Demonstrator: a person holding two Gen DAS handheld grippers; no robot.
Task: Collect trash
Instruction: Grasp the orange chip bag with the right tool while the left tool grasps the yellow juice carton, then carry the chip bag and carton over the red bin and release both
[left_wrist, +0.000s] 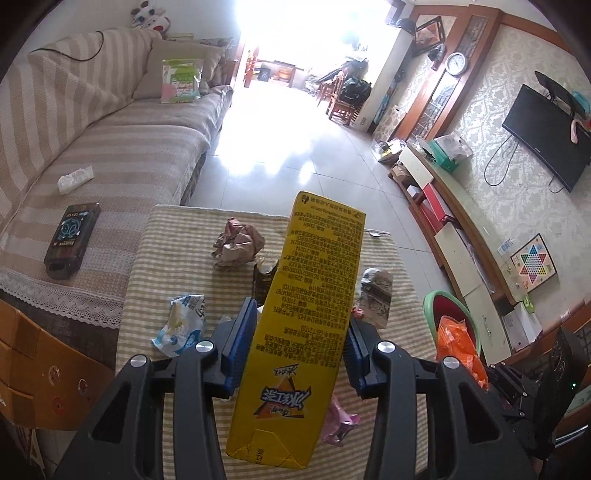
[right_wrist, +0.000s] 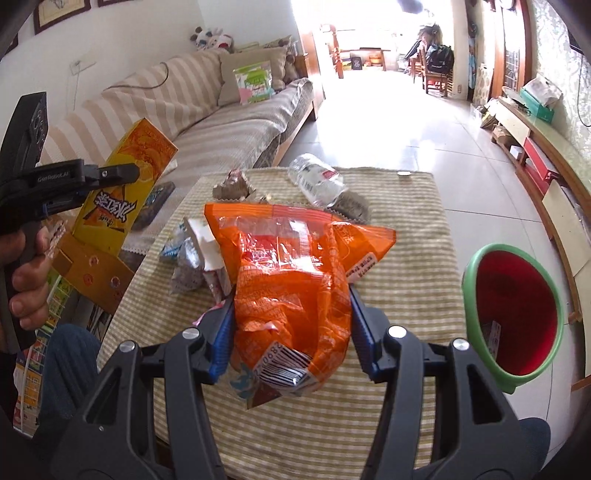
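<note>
My left gripper (left_wrist: 301, 325) is shut on a tall yellow drink carton (left_wrist: 306, 314), lifted above the striped table; the carton (right_wrist: 125, 192) also shows at the left of the right wrist view. My right gripper (right_wrist: 291, 314) is shut on a crinkled orange snack bag (right_wrist: 295, 280), held over the table. A red bin with a green rim (right_wrist: 517, 314) stands on the floor to the right of the table. On the table lie a crumpled brown paper ball (left_wrist: 238, 245), a blue-white wrapper (left_wrist: 181, 325), a clear plastic bottle (right_wrist: 317, 181) and a pink wrapper (left_wrist: 338, 424).
The table wears a green-striped cloth (right_wrist: 406, 229). A striped sofa (left_wrist: 110, 155) with a dark box (left_wrist: 72, 234) runs along the left. A low cabinet (left_wrist: 454, 218) and a TV (left_wrist: 543, 136) line the right wall. A hand (right_wrist: 26, 273) holds the left gripper's handle.
</note>
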